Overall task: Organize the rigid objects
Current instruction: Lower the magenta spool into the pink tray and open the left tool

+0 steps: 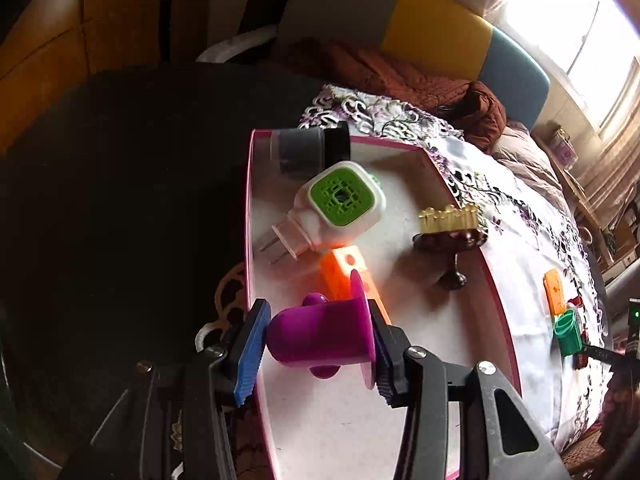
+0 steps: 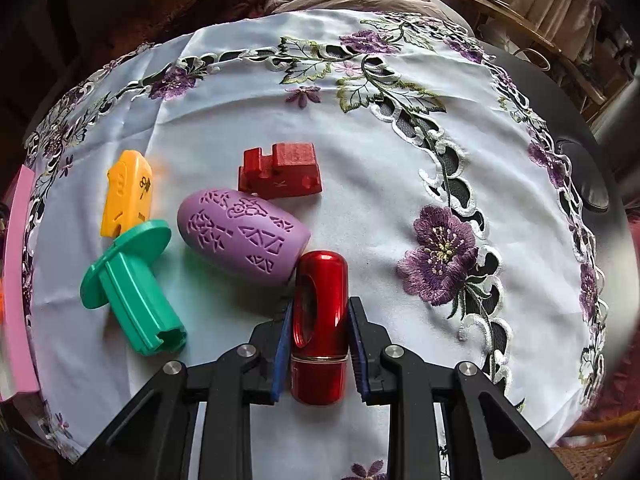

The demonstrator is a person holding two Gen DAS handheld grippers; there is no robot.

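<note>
My left gripper (image 1: 318, 344) is shut on a purple flanged plastic spool (image 1: 320, 334), held just above the floor of a pink-rimmed white box (image 1: 249, 216). Inside the box lie a white plug-in device with a green grille (image 1: 340, 208), an orange block (image 1: 346, 274), a grey and black cylinder (image 1: 308, 152) and a dark stand with a gold top (image 1: 450, 228). My right gripper (image 2: 318, 344) is shut on a red metal capsule (image 2: 319, 320) over the tablecloth. Beside it lie a lilac patterned egg shape (image 2: 244, 236), a green spool (image 2: 132, 288), an orange piece (image 2: 128, 196) and a red block (image 2: 280, 172).
A white cloth with purple embroidered flowers (image 2: 440, 256) covers the round dark table. The pink box edge (image 2: 16, 280) shows at the far left of the right wrist view. A sofa with brown bedding (image 1: 400, 76) stands behind the table.
</note>
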